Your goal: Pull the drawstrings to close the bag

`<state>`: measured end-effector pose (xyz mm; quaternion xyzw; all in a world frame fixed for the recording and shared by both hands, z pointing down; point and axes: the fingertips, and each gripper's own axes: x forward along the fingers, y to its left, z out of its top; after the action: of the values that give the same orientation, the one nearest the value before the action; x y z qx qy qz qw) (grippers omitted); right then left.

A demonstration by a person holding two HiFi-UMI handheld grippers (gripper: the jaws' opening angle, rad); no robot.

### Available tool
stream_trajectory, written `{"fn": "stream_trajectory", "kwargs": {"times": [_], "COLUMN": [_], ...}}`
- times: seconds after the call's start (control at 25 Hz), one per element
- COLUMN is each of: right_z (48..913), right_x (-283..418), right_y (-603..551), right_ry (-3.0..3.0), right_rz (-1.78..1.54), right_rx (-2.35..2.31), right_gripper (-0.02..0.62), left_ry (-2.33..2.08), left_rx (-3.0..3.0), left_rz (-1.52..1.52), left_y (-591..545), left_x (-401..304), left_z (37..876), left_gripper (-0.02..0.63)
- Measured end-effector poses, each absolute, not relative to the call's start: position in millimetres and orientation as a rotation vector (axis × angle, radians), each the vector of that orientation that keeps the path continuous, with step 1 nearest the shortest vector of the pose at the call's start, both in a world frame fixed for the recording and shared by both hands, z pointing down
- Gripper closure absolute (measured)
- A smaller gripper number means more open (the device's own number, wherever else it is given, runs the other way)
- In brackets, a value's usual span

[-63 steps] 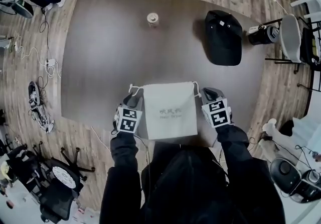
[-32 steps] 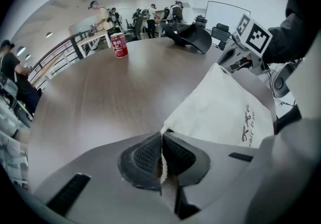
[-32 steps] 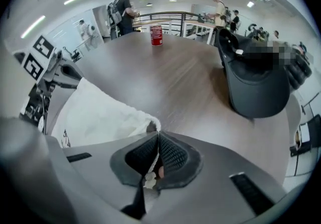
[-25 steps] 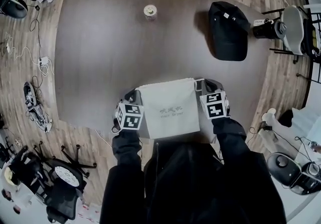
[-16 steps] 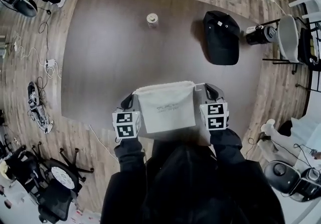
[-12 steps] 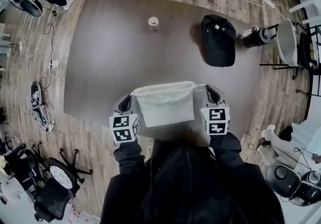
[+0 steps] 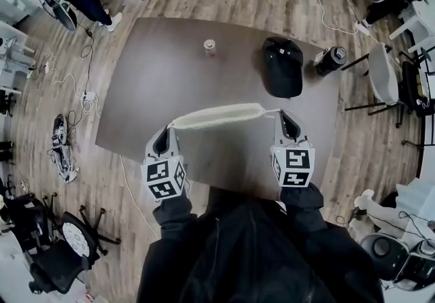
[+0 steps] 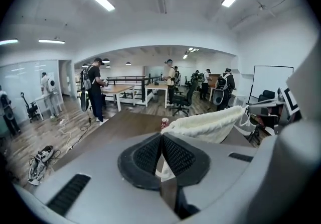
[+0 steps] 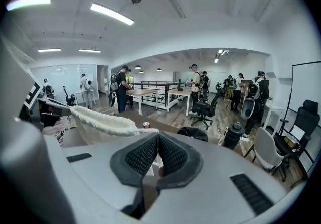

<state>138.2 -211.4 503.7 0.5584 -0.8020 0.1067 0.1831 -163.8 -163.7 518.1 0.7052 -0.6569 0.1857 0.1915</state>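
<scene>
Above the near edge of the table [image 7: 156, 77], the white bag [image 7: 217, 116] is held up in the air between the two grippers, free of the wood as far as I can judge. The left gripper [image 7: 166, 133] has its jaws pressed together on a drawstring [image 8: 164, 174] at the bag's left end. The right gripper [image 7: 283, 120] is closed in the same way on the cord [image 7: 270, 112] at the right end. Neither gripper holds anything else.

To do this step well, I think both hands should go straight away from each other, at the same height and with equal force, so that the mouth gathers evenly. The jaws must stay tight, because a thin cord can slip easily. A pull that is stronger on one side would probably drag the bag to that side instead of closing it.

The rim already looks wrinkled and narrow. Its long axis runs from one gripper to the other, across the person's front, almost level. The mouth points up, and the body seems to hang down under it.
</scene>
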Motion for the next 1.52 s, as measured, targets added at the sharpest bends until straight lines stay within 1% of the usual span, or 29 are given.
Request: {"fn": "stream_trajectory", "kwargs": {"times": [0.28,0.48,0.72,1.08,1.52], "right_z": [447.4,429.2,433.0,425.1,423.9], "right_x": [152.9,142.9,137.7,140.3,152.9], "right_y": [-187.4,-174.7,-166.9,-162.8,-165.5], "right_ry": [-2.305,-2.302,-2.267,-2.189,-2.114], "right_rz": [0.214,0.174,0.229,0.186,0.183], "right_rx": [1.657,1.707,1.750,1.828,1.899], "right_gripper": [0.569,0.569,0.569,0.569,0.569], "left_ry": [-1.986,-2.037,-2.076,-2.143,-2.187], "left_rx": [1.974,1.976,1.902,1.836,1.764], "left_rz": [0.403,0.342,0.247,0.182,0.158], "left_y": [-135.8,-123.8,-110.5,-100.9,-104.0], "left_x": [-173.8,-197.4,-233.6,-283.3,-306.0], "left_z": [457.1,432.2,426.0,415.8,411.7], "left_gripper": [0.571,0.571,0.571,0.571,0.571]}}
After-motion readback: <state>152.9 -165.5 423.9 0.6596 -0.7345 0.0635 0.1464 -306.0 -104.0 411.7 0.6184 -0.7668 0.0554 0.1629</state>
